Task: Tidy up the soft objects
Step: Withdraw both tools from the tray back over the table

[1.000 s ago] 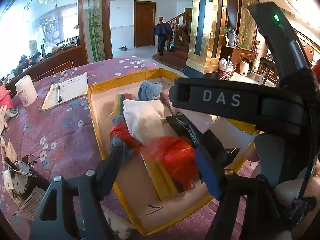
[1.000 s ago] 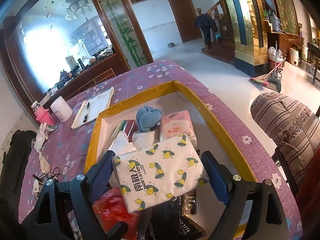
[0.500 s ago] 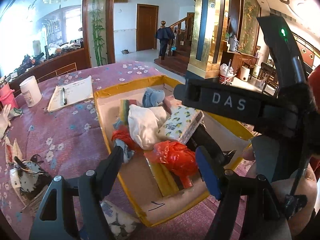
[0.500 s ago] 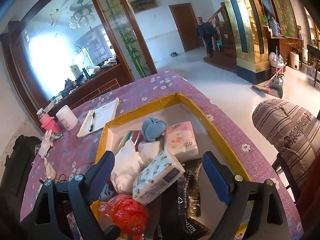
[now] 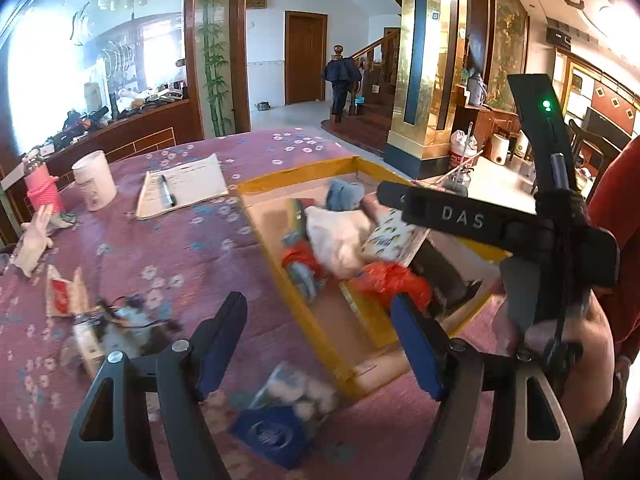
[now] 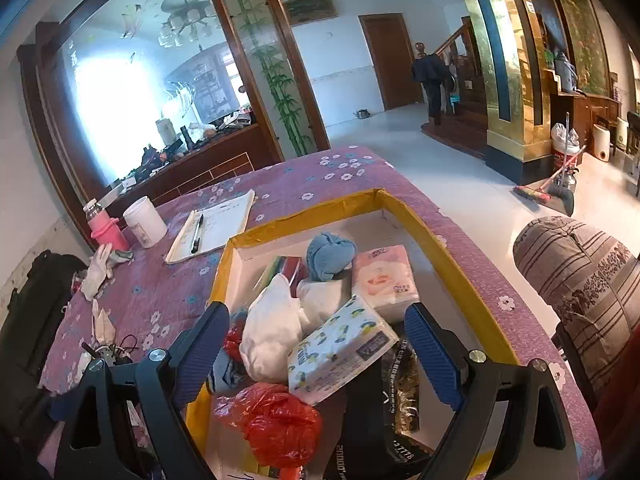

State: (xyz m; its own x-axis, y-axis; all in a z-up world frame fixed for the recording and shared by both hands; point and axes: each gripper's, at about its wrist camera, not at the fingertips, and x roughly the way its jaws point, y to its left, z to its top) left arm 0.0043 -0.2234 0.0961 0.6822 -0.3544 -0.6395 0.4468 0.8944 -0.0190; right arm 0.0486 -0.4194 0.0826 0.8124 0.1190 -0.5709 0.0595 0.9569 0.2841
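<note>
A yellow-rimmed cardboard tray [image 6: 448,248] holds soft things: a lemon-print tissue pack [image 6: 340,354], a pink tissue pack [image 6: 386,280], a blue cloth ball [image 6: 330,254], a white bag [image 6: 272,330], a red plastic bag [image 6: 280,424] and a black packet [image 6: 394,400]. My right gripper [image 6: 316,356] is open and empty above the tray. My left gripper [image 5: 316,344] is open and empty, over the tray's [image 5: 316,320] near left rim. A blue and white packet [image 5: 280,416] lies on the cloth below it. The right gripper body [image 5: 500,232] shows at right.
On the purple flowered cloth [image 6: 168,292] lie a notepad with pen [image 6: 212,226], a white cup [image 6: 144,222], a pink bottle [image 6: 104,226], a white glove [image 6: 96,272] and small clutter [image 5: 108,328]. A striped chair [image 6: 580,280] stands at right.
The right gripper let go of the lemon tissue pack, which now lies in the tray, and pulled back. The left gripper swung left and back, off the tray toward the cloth.
</note>
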